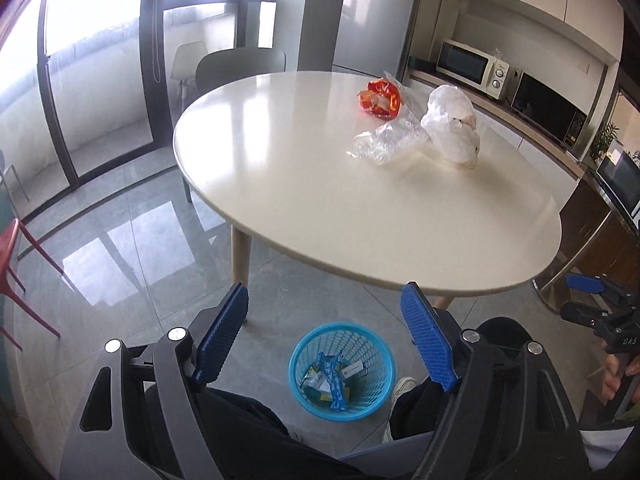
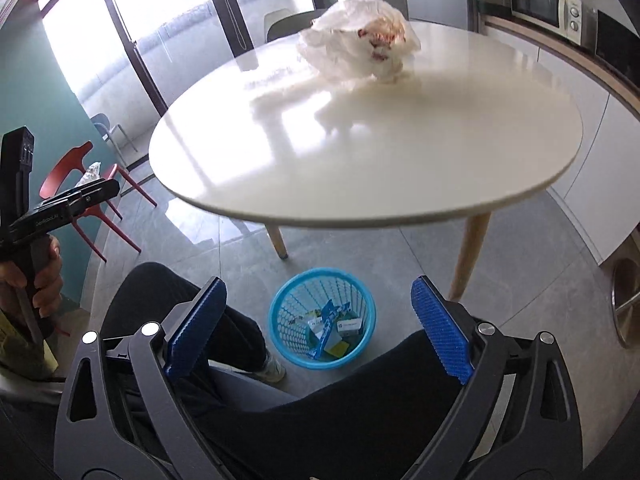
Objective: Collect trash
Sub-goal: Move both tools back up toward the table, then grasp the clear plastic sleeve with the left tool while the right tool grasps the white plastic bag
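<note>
Three crumpled wrappers [image 1: 384, 142] on table [image 1: 320, 208]; blue basket [image 1: 342, 372] part-filled.

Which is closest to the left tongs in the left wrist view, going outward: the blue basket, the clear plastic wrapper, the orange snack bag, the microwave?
1. Blue basket, on the floor just beyond the open left tongs.
2. Clear plastic wrapper, on the table.
3. Orange snack bag, just behind the wrapper.
4. Microwave, on the far counter, right.
</note>
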`<state>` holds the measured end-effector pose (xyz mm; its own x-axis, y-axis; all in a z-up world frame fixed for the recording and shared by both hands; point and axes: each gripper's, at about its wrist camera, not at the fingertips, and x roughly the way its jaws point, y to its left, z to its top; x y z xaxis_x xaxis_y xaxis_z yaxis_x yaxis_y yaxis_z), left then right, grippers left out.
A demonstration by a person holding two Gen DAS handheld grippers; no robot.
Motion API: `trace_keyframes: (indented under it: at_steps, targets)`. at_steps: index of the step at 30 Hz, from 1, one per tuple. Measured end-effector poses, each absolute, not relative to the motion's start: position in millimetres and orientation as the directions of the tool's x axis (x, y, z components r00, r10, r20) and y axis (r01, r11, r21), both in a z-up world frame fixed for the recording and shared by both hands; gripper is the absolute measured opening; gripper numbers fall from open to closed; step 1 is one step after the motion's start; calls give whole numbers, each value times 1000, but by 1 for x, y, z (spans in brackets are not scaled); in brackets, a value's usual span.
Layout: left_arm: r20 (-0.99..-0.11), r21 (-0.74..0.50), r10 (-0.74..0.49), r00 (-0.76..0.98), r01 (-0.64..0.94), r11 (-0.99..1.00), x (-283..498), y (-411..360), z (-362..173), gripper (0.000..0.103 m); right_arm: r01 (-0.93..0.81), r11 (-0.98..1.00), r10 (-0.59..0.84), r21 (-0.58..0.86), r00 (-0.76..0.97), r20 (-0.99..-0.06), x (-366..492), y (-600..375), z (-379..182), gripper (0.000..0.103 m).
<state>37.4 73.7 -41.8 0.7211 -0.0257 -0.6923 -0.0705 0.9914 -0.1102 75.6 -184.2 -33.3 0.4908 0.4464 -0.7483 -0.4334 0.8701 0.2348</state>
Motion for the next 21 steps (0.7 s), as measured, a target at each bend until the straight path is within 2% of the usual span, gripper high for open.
trace_keyframes:
  at_steps: [8,21]
  targets:
    - [-641,-98,-20,767,-56,994,64,64,-18,80,-431,875,454,219,575,-681,109,-181,13,94]
    - [-675,-35,-37,737,18,999,133,47,-17,81,-400,889,441,223,615,-654,183,-168,26,94]
